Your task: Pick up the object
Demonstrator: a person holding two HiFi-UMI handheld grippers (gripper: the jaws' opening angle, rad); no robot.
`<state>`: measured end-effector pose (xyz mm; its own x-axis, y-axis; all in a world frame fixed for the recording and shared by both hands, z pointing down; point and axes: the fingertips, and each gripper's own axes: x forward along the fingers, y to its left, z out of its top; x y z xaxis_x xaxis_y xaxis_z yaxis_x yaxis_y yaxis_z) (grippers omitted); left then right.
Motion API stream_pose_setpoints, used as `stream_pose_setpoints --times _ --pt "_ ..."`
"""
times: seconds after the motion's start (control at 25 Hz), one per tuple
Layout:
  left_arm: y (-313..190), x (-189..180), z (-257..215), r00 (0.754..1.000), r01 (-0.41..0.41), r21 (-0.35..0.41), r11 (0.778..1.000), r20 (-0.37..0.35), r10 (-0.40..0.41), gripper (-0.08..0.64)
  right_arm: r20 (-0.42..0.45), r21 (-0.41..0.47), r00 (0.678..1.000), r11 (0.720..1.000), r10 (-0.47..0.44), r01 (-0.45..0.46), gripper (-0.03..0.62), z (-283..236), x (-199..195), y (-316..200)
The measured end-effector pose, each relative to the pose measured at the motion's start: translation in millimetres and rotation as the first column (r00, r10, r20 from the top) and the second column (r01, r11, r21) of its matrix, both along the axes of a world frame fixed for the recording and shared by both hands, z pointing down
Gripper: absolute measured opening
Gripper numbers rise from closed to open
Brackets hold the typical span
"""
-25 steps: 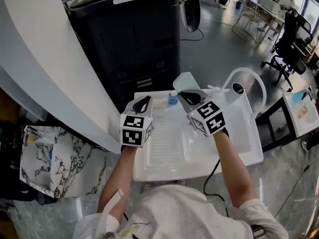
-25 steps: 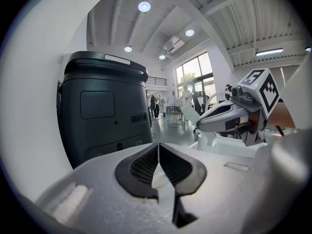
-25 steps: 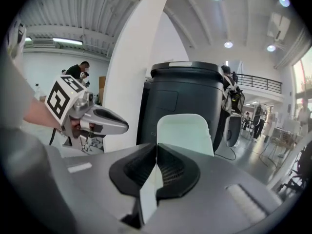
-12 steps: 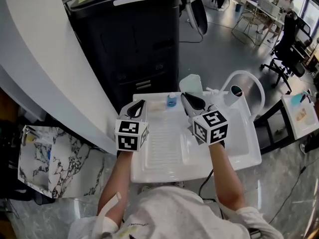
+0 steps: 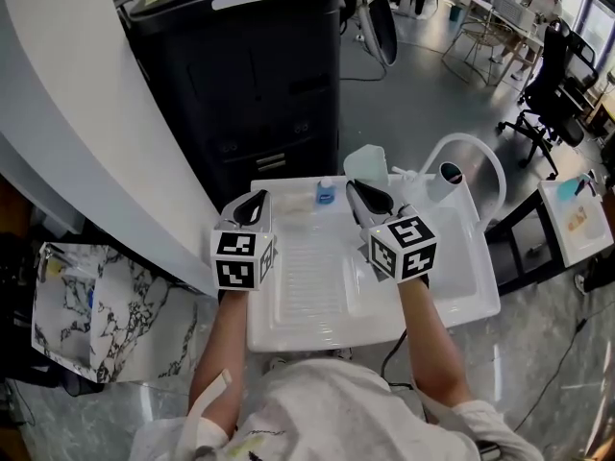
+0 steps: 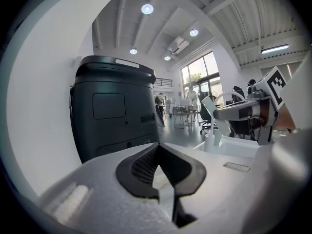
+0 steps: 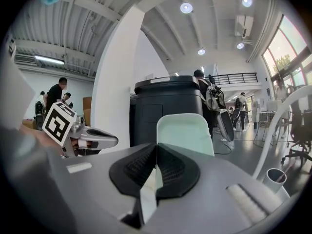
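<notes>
My right gripper [image 5: 365,192] [image 7: 156,149] is shut on the lower edge of a pale green flat piece with rounded corners [image 7: 185,129] [image 5: 368,164], which stands upright above the jaws. It hangs over the back of the white ribbed tray [image 5: 288,329]. My left gripper [image 5: 254,204] [image 6: 157,147] hovers over the tray's left rim with its pads pressed together and nothing between them. A small blue item [image 5: 326,192] lies on the tray's back edge between the two grippers.
A tall black cabinet [image 5: 250,65] stands right behind the tray. A white arched tube [image 5: 471,152] and a small cup [image 5: 449,175] are at the tray's right. A marbled bag [image 5: 86,305] lies on the floor to the left. Office chairs stand far right.
Both grippers have drifted a little to the left and toward me. The right one still holds the pale green piece. The left one has stayed shut.
</notes>
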<state>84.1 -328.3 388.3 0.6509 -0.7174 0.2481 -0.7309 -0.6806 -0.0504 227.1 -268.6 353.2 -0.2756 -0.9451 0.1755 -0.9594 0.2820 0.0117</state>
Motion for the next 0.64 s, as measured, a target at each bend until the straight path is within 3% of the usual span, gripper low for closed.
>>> stream_pose_setpoints --times 0.64 --pt "-1.1 -2.9 5.9 1.0 0.013 -0.011 1.0 0.01 -0.013 0.002 0.007 -0.002 1.0 1.0 -0.02 0.02 0.009 1.8 -1.6 -3.1"
